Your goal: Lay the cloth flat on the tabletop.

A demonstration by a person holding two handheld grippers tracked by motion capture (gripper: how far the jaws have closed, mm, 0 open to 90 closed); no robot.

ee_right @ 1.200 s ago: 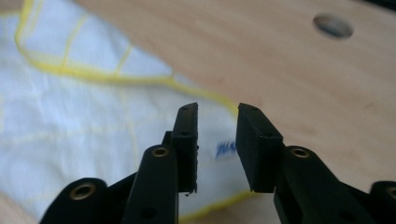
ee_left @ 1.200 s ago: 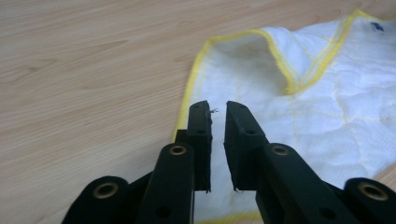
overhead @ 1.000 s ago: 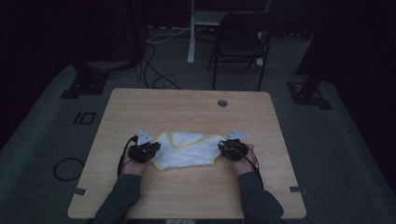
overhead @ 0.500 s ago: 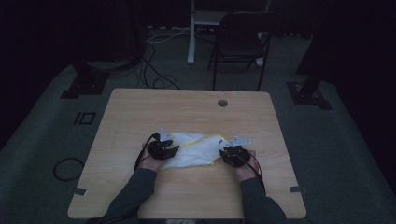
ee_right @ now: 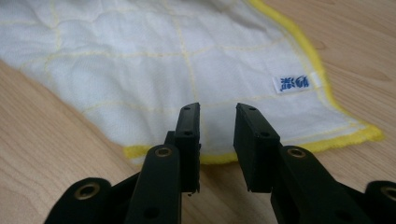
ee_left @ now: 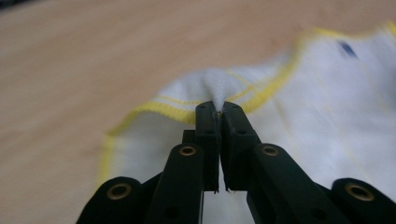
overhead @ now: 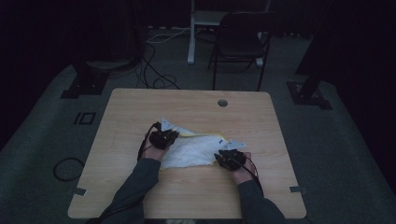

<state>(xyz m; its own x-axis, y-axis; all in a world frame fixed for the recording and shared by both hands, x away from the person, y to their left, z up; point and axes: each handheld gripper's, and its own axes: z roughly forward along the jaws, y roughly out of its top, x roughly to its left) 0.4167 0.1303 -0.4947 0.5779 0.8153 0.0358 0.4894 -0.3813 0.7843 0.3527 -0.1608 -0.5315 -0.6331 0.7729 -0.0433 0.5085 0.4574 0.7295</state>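
Two grippers at one white cloth

Lying mid-table (overhead: pixel 140 116): white cloth (overhead: pixel 194 149), yellow-hemmed. Left gripper (ee_left: pixel 218 108) just closed, pinching a raised fold near the hem. Right gripper (ee_right: pixel 218 114) parted, pads above the near edge, nothing clamped, beside the blue label (ee_right: pixel 292 82).

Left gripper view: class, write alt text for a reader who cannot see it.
Black left tongs are shut on a pinched fold of a white cloth with yellow edging, having just closed. The cloth lies on a wooden table.

Dim lab — stands (overhead: pixel 86 84), floor cables (overhead: pixel 156 77)
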